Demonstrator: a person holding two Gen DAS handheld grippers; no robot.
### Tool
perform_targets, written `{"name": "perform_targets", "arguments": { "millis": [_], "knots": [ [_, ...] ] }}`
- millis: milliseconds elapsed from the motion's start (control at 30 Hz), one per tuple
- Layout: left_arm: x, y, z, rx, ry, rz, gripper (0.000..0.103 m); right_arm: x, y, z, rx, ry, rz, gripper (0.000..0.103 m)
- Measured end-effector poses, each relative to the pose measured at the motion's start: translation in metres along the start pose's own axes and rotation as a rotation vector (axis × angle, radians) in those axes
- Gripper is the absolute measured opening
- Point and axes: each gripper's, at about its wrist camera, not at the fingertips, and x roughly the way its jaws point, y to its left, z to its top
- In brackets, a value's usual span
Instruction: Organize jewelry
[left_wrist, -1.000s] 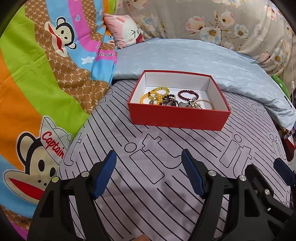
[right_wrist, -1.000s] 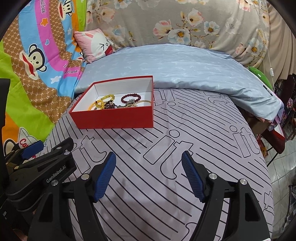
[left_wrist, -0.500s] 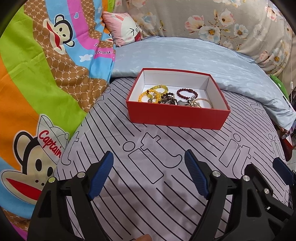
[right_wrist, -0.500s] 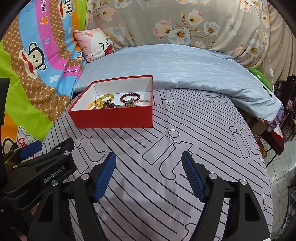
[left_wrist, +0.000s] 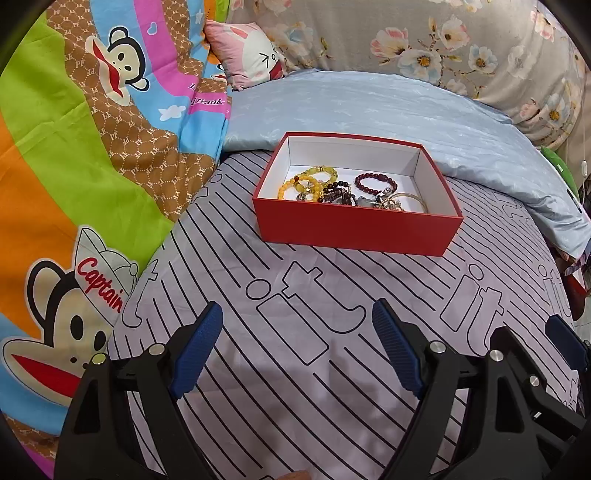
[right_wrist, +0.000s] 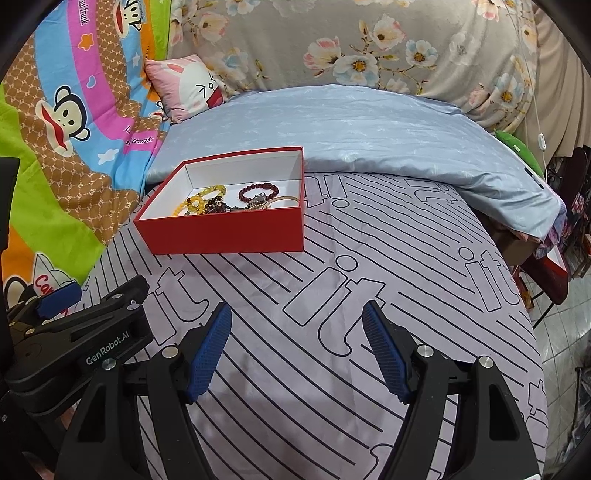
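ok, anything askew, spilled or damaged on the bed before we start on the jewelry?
Nothing spilled or damaged. The red box sits flat on the striped sheet, and all the jewelry is inside it. Only oddity: the bracelets lie tangled in one heap toward the near wall. Both claws are open and empty.

A red rectangular cardboard box, white inside, is seen at twelve o'clock on the striped grey bedsheet, holding beaded bracelets. The left tool is held open, empty, at six o'clock.
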Motion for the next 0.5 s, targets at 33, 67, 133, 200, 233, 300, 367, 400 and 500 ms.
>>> {"name": "perform_targets", "arguments": {
  "millis": [33,67,133,200,233,300,367,400,500],
  "knots": [
    [-0.0002,-0.0002,-0.0001,0.0,0.001,0.001,0.079,0.0,-0.0005,-0.0001,0.0,0.0,0.0,0.071],
    [-0.0004,-0.0003,-0.0003,-0.001,0.002,0.001,0.079,0.0001,-0.0004,0.0,0.001,0.001,-0.001,0.071],
    [-0.0004,-0.0003,-0.0001,-0.001,0.001,0.003,0.08,0.0001,-0.0006,0.0,0.001,0.0,-0.001,0.071],
    [-0.0003,-0.0001,-0.0002,-0.002,0.0,0.012,0.083,0.0,-0.0003,0.0,0.001,0.0,0.0,0.071],
    [-0.0001,0.0004,-0.0005,-0.002,-0.001,0.015,0.084,-0.0002,-0.0005,0.0,0.002,0.0,0.002,0.071],
    [-0.0001,0.0004,-0.0005,-0.004,0.0,0.016,0.084,-0.0002,-0.0006,0.0003,0.002,0.0,0.003,0.071],
    [-0.0005,0.0004,-0.0001,-0.005,-0.003,0.018,0.084,-0.0004,-0.0006,0.0004,0.002,-0.001,0.003,0.071],
    [-0.0007,0.0003,0.0002,-0.005,-0.004,0.018,0.084,-0.0005,-0.0006,0.0005,0.001,-0.002,0.003,0.071],
    [0.0,0.0003,0.0,-0.005,0.001,0.018,0.084,-0.0006,-0.0005,0.0004,0.001,-0.002,0.001,0.071]
  ]
}}
